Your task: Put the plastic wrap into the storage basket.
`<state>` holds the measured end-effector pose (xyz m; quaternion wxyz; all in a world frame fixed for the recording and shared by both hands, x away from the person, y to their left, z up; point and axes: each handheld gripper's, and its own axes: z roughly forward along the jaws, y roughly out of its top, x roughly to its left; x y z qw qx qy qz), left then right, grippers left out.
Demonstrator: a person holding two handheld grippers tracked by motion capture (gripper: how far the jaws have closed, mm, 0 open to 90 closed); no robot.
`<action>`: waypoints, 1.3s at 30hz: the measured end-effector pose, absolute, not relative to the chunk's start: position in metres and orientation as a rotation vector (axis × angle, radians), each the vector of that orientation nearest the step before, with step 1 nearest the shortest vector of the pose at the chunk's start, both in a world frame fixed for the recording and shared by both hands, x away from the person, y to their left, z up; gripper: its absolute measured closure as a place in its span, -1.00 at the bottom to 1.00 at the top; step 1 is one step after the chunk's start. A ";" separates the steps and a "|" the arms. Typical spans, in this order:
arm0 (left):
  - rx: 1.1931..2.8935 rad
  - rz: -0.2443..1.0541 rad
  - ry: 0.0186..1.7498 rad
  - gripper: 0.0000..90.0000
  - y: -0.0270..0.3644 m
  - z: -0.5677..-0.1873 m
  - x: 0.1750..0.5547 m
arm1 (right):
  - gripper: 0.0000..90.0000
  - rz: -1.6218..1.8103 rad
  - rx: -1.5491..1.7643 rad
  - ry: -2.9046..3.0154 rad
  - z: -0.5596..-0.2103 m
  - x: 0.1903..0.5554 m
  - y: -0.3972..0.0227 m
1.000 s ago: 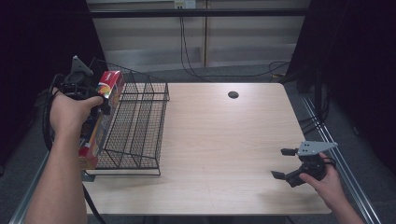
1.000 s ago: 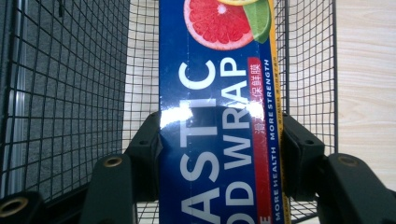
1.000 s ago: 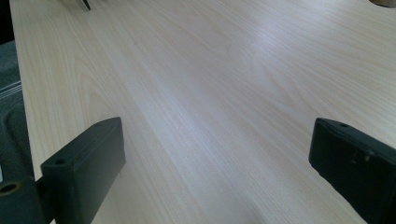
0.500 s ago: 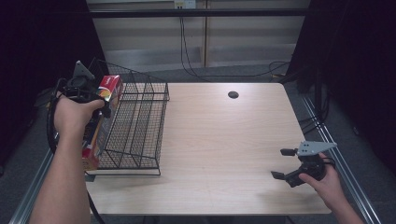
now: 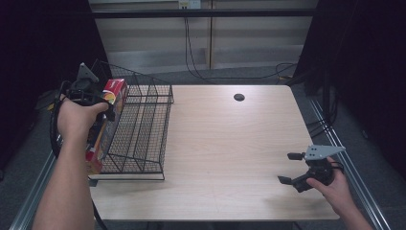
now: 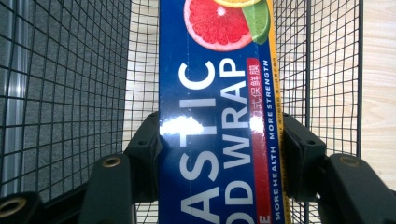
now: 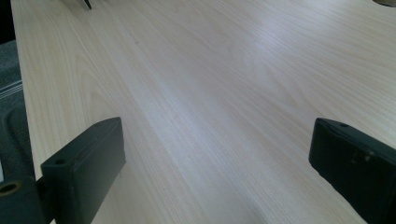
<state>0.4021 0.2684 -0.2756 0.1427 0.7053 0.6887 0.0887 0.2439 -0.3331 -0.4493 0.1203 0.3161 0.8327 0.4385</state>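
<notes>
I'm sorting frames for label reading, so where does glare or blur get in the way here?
Left gripper view: two white glare spots sit on the glossy blue plastic wrap box, though its lettering stays sharp. Right gripper view: a broad soft sheen washes the pale wooden table, and the near black jaws look slightly soft. High view: evenly lit table, dark surroundings, and the black wire basket stays crisp.

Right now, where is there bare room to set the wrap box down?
The wooden table is bare between the wire basket and the right tongs, up to the dark hole near the far edge. The left edge is crowded: the left tongs grip the plastic wrap box against the basket.
</notes>
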 end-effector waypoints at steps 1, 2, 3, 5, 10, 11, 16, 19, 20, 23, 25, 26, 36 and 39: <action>2.041 0.260 1.985 -0.05 0.269 -0.276 0.403 | -0.93 1.283 0.922 2.435 -0.449 0.244 -0.333; 2.043 0.259 1.984 -0.06 0.269 -0.276 0.403 | -0.93 1.282 0.923 2.434 -0.449 0.244 -0.333; 2.032 0.251 1.989 -0.06 0.269 -0.276 0.403 | -0.93 1.282 0.926 2.431 -0.449 0.244 -0.333; 2.031 0.248 1.993 -0.06 0.269 -0.276 0.403 | -0.93 1.280 0.927 2.432 -0.450 0.244 -0.334; 2.050 0.255 1.988 -0.06 0.270 -0.277 0.404 | -0.93 1.278 0.924 2.433 -0.450 0.244 -0.333; 2.050 0.258 1.993 -0.06 0.270 -0.277 0.404 | -0.93 1.278 0.923 2.433 -0.450 0.244 -0.333; 2.040 0.235 2.012 -0.06 0.271 -0.278 0.406 | -0.93 1.281 0.924 2.442 -0.450 0.244 -0.333; 2.010 0.229 2.027 -0.07 0.271 -0.281 0.407 | -0.93 1.282 0.923 2.443 -0.450 0.244 -0.333; 2.015 0.238 2.025 -0.07 0.272 -0.281 0.407 | -0.93 1.281 0.923 2.442 -0.450 0.244 -0.333; 2.003 0.234 2.039 -0.07 0.273 -0.284 0.408 | -0.93 1.280 0.921 2.443 -0.450 0.244 -0.333; 2.021 0.234 2.038 -0.07 0.274 -0.285 0.408 | -0.93 1.279 0.923 2.442 -0.451 0.244 -0.333; 2.016 0.228 2.048 -0.07 0.273 -0.287 0.409 | -0.93 1.278 0.923 2.444 -0.451 0.244 -0.333; 2.018 0.242 2.082 -0.11 0.269 -0.288 0.412 | -0.93 1.278 0.922 2.446 -0.451 0.245 -0.332; 2.018 0.245 2.084 -0.12 0.270 -0.288 0.412 | -0.93 1.271 0.922 2.449 -0.452 0.244 -0.332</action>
